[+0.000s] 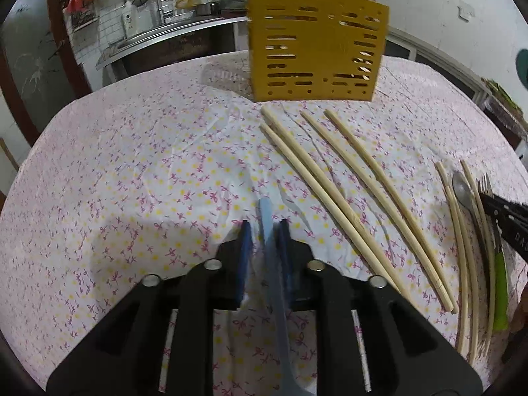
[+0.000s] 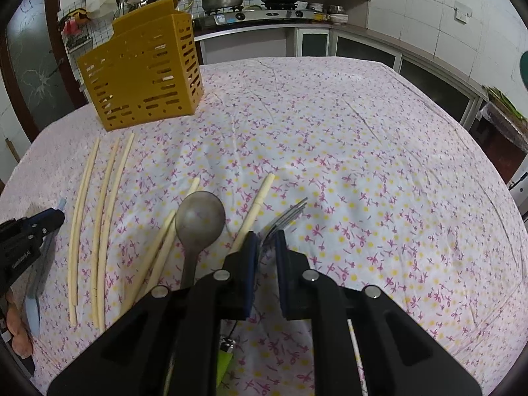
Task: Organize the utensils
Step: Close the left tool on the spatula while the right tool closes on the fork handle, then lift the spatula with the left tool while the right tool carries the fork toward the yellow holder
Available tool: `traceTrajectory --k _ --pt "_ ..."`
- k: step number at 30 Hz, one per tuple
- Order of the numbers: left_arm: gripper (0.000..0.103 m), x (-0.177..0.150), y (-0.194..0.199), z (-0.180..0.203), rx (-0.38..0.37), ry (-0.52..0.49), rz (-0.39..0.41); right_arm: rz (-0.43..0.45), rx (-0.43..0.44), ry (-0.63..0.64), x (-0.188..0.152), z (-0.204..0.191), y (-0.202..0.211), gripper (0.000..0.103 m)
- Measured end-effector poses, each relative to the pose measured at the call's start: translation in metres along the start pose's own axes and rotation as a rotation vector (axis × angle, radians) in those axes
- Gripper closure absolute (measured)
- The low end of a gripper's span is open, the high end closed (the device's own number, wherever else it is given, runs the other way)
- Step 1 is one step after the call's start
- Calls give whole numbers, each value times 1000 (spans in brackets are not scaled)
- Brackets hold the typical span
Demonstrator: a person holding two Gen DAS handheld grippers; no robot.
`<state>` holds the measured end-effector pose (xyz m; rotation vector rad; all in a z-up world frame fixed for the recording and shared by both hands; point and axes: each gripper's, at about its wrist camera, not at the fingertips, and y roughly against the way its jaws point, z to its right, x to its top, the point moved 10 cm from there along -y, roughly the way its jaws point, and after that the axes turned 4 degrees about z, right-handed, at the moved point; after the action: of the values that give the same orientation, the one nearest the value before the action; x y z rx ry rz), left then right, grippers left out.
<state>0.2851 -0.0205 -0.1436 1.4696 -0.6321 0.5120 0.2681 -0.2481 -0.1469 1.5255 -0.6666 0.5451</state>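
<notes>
Both grippers seem to be at the pick-up step, so the job now is to lift cleanly and carry to the yellow utensil holder (image 1: 315,46), which stands upright at the far side of the table (image 1: 132,165) on the flowered cloth; I think each lift should go straight up first, so that the loose chopsticks (image 1: 349,194) lying between the two grippers are not dragged along; after that the handle end should enter the holder from above, not from the side, because its wall is tall. The left gripper (image 1: 264,231) has its jaws closed on a pale blue utensil (image 1: 269,241), whose handle runs between the blue pads and back under the gripper body; what kind of utensil it is I cannot tell for sure; it looks like a plastic spoon. The right gripper (image 2: 264,241) has its jaws close together around the neck of a fork (image 2: 287,216) with a green handle, and the pads appear to clamp it; the tines stick out ahead. A metal spoon (image 2: 199,219) and more chopsticks lie just beside this fork, touching or almost touching, so a slow lift is safer. Both grippers point downward at a steep slant toward the cloth, side by side, well short of the holder.
</notes>
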Motion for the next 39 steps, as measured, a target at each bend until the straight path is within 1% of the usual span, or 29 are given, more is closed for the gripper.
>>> traceTrajectory --k 1,6,19,27,33,39 --pt "95 0 0 -1 1 4 2 4 6 -8 0 1 1 93" --pt "96 1 1 0 -1 8 7 18 11 -9 0 1 5 94" --pt "98 5 8 -5 -54 57 20 101 22 40 7 -9 24 96" --pt "98 16 22 -10 -94 90 73 140 38 45 11 -12 32 96" --pt "98 17 24 -10 -123 110 73 151 57 22 12 -9 35 96" --pt "98 28 39 -8 -142 111 118 163 86 9 16 -10 39 96"
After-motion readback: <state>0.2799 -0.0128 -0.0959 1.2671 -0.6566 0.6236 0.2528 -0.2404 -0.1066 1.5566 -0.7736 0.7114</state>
